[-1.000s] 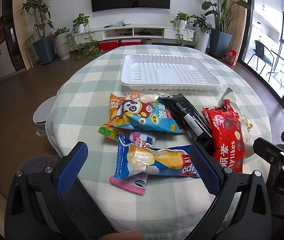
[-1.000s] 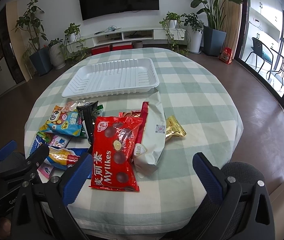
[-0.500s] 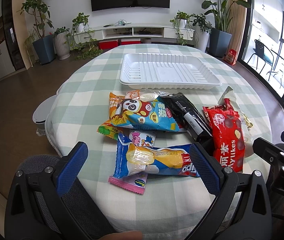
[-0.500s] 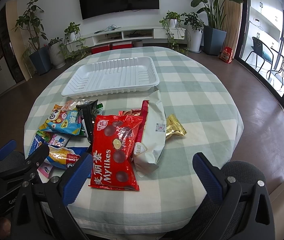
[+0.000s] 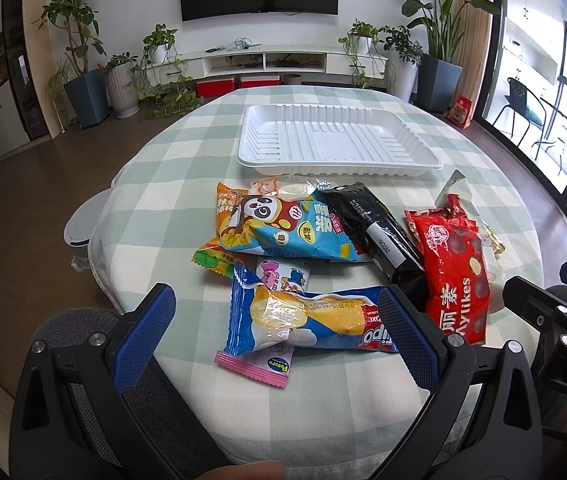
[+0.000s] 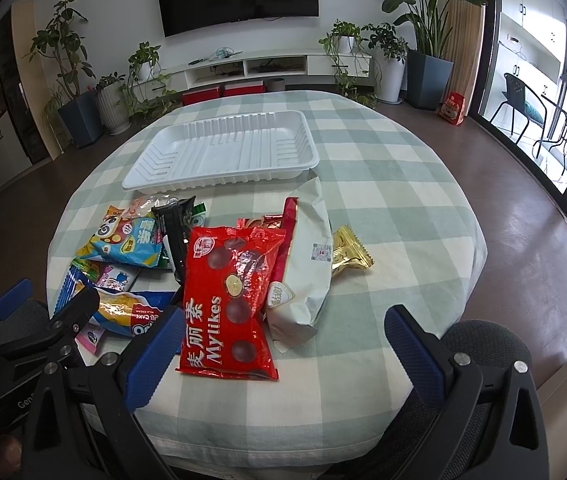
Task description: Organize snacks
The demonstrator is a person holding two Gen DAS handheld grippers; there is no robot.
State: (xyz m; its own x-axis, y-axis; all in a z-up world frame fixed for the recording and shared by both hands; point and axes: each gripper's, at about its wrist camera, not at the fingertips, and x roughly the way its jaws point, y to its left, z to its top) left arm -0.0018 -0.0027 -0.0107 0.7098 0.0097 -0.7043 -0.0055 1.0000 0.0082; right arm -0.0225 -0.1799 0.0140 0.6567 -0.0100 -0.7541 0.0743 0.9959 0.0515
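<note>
Several snack packs lie in a heap on the round checked table. A blue cake pack [image 5: 303,322] lies nearest my left gripper [image 5: 279,332], which is open and empty just in front of it. A red Mylikes bag [image 6: 229,300] lies before my right gripper [image 6: 279,352], also open and empty. A white pouch [image 6: 307,264], a gold packet [image 6: 349,252], a black pack [image 5: 375,228] and a panda bag [image 5: 291,228] lie around. An empty white tray [image 5: 339,140] sits behind the heap; it also shows in the right wrist view [image 6: 223,148].
A grey chair back [image 5: 83,320] stands under the left gripper at the table's near edge, another [image 6: 483,344] by the right. Potted plants, a TV unit and a window wall ring the room beyond the table.
Both grippers have crept slightly forward toward the snack heap. Both stay open and no snack has moved.
</note>
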